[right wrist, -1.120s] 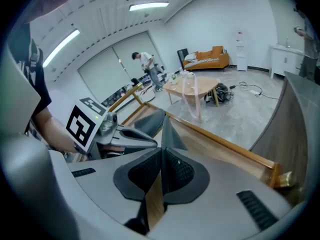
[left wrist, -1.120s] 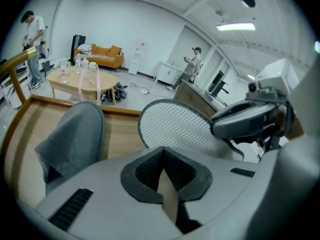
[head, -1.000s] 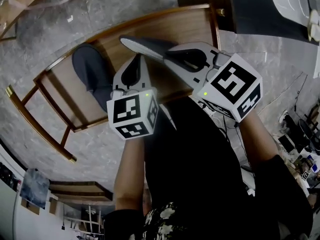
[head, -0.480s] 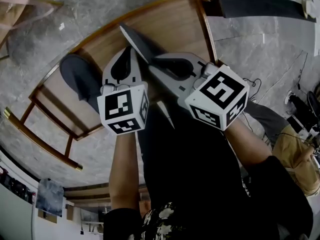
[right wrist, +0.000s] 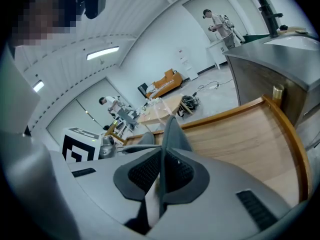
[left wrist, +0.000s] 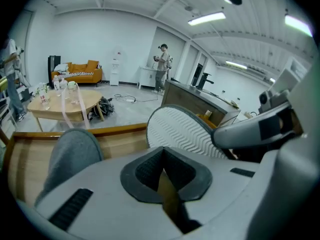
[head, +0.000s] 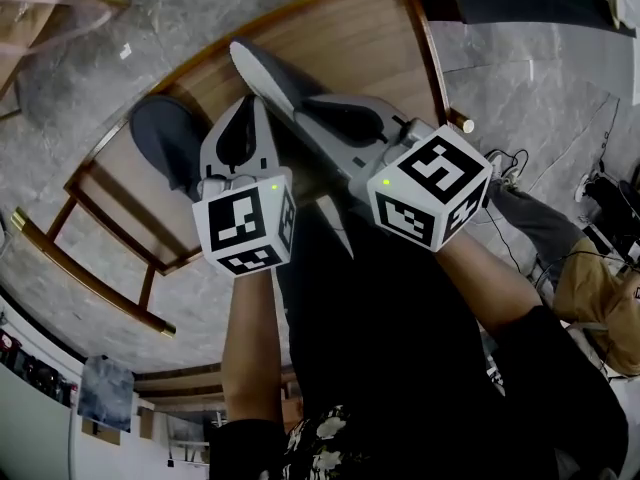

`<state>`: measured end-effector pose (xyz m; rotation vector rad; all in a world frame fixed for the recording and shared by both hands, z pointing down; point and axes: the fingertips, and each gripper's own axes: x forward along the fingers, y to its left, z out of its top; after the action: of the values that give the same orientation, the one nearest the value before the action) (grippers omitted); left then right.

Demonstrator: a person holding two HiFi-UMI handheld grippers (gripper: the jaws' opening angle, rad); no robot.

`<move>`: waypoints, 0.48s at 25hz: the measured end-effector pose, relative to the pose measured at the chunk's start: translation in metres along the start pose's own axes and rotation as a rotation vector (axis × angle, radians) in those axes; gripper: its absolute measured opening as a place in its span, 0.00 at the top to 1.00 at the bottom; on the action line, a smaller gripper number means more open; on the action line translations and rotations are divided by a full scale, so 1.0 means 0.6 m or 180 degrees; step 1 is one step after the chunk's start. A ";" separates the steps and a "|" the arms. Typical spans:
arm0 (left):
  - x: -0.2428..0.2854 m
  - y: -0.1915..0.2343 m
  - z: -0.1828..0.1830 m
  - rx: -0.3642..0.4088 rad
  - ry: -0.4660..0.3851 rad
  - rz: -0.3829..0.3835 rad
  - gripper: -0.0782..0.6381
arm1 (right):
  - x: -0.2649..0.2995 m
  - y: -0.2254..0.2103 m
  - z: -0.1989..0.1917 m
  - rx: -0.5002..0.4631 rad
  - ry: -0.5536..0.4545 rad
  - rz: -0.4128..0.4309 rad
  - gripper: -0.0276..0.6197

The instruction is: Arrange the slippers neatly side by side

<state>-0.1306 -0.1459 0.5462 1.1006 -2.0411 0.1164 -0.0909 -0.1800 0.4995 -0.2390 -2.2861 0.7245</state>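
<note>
Our right gripper (right wrist: 161,156) has rolled, swinging the clamped slipper (head: 265,68) toward upper left. Our left gripper (left wrist: 162,166), jaws together, empty, sits beside the other slipper (head: 165,138) at centre left.

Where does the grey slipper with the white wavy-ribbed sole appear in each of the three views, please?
Head view: the grey slipper with the white wavy-ribbed sole juts up-left from the right tongs, upper centre.
Left gripper view: the slipper is right of centre, sole towards the camera.
Right gripper view: the slipper is central, edge-on, pinched between the jaws.
Shared landmark: the brown wooden bench with a raised rim.
</note>
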 end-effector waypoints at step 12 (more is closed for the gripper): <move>0.048 -0.053 -0.043 -0.0011 0.0197 -0.0262 0.89 | -0.036 0.001 0.010 -0.0002 -0.0274 -0.0332 0.92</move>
<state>-0.1002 -0.1740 0.5749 1.1632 -1.9377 0.1038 -0.0796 -0.1900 0.4832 -0.0894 -2.3608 0.6923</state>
